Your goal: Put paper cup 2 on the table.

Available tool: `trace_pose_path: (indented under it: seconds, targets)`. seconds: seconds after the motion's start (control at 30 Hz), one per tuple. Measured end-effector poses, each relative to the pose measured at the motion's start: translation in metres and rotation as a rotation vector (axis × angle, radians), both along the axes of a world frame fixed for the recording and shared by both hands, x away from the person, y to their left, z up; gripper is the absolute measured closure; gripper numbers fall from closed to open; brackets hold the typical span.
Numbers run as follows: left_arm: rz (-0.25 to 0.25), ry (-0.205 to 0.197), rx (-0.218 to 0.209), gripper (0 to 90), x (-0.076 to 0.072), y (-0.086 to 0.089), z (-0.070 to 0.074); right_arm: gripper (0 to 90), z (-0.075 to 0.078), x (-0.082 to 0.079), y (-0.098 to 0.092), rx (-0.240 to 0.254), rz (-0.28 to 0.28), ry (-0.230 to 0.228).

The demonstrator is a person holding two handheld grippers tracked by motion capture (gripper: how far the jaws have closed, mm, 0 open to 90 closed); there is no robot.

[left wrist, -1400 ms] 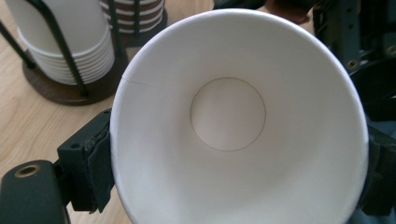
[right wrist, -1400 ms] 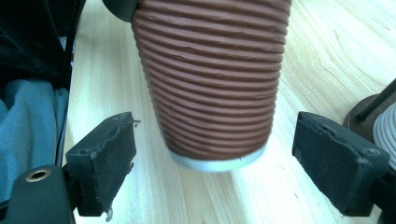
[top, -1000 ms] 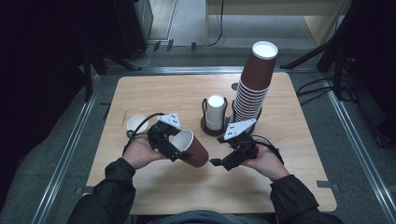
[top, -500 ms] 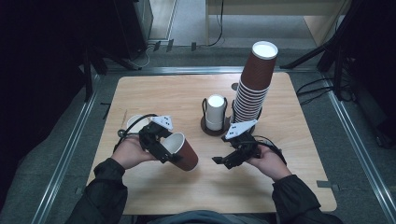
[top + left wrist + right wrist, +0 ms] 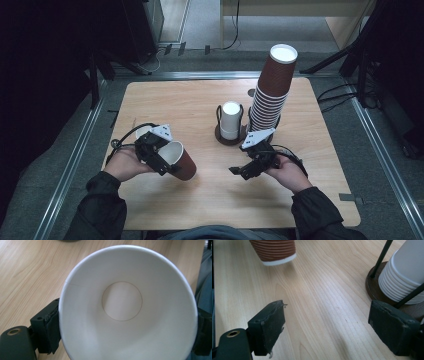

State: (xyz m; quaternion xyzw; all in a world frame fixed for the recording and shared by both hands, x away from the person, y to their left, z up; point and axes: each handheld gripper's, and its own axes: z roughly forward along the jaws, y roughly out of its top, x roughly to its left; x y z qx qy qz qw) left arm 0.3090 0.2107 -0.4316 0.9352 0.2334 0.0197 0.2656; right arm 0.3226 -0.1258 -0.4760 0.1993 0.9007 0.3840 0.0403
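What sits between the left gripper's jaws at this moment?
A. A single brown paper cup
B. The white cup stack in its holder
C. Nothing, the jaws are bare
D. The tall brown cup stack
A: the left gripper clamps one brown cup, its white inside facing that gripper's camera with a jaw on each side.

light wooden table [image 5: 210, 100], grey floor [image 5: 200, 20], dark surroundings, metal rails [image 5: 70, 165]

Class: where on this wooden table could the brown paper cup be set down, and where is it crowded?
Free: the near edge of the wooden table and its far-left corner. Crowded: around the white cup holder and tall brown cup stack.
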Motion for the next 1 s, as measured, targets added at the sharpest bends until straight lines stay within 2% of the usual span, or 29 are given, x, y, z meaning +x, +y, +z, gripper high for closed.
trace_pose_path:
  seconds: [0.2, 0.33, 0.5, 1.0]
  targets:
    - [0.029, 0.0, 0.026, 8.0, -0.003, 0.014, -0.003, 14.4, 0.001, 0.001, -0.001, 0.006, -0.004, -0.012]
    - [0.055, 0.001, 0.064, 7.7, -0.004, 0.025, -0.005, 14.4, 0.0, 0.001, -0.001, 0.004, -0.004, -0.009]
    - [0.074, 0.009, 0.09, 7.4, -0.006, 0.035, -0.008, 14.4, 0.0, 0.001, -0.001, 0.004, -0.003, -0.01]
    - [0.119, 0.016, 0.114, 6.5, -0.012, 0.061, -0.013, 14.4, 0.001, 0.002, -0.002, 0.008, 0.001, 0.002]
